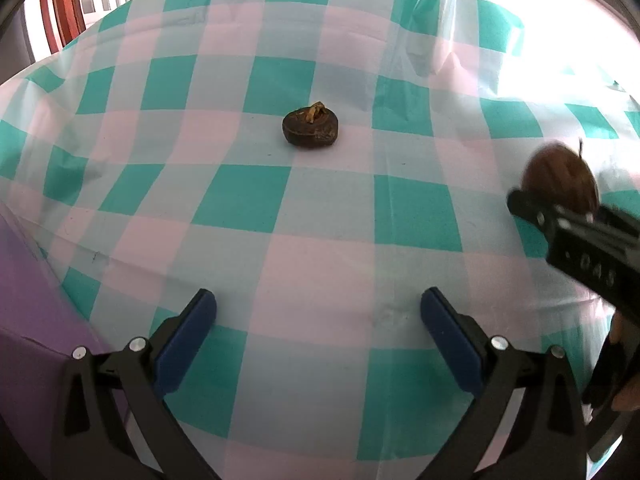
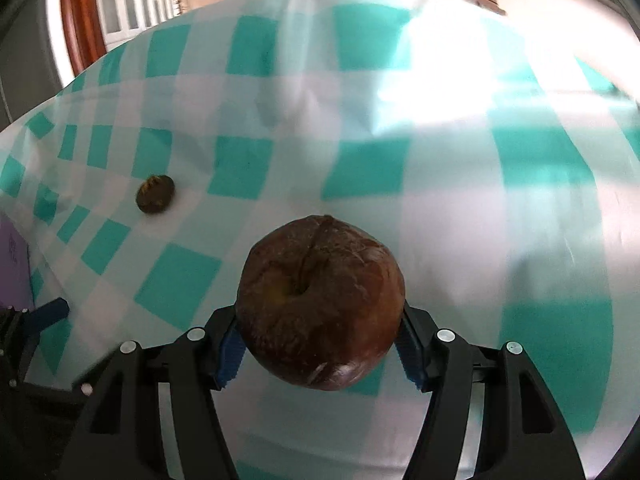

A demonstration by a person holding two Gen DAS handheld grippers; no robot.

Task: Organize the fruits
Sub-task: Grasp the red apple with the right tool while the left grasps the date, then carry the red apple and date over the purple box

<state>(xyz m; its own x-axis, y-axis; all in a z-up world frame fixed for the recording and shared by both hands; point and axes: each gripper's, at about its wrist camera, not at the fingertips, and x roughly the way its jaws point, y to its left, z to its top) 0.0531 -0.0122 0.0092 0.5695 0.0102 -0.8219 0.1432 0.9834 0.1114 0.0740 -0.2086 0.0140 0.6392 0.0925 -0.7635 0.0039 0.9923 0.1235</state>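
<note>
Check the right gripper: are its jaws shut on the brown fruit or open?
Shut on it. In the right wrist view the right gripper has both blue pads pressed against the sides of the brown fruit, which is off the cloth.

Teal-and-white checked tablecloth (image 1: 280, 200), purple sheet (image 1: 28, 300) at its left edge.

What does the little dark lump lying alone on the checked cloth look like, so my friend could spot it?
Start at the teal-and-white checked tablecloth covering the table. Near its middle, on a pale square, lies a small dark fruit, squat and flattened, clear of both grippers. Unlike the bigger, rounder brown apple clamped in the right gripper, it carries a dry yellowish tuft on top.
</note>
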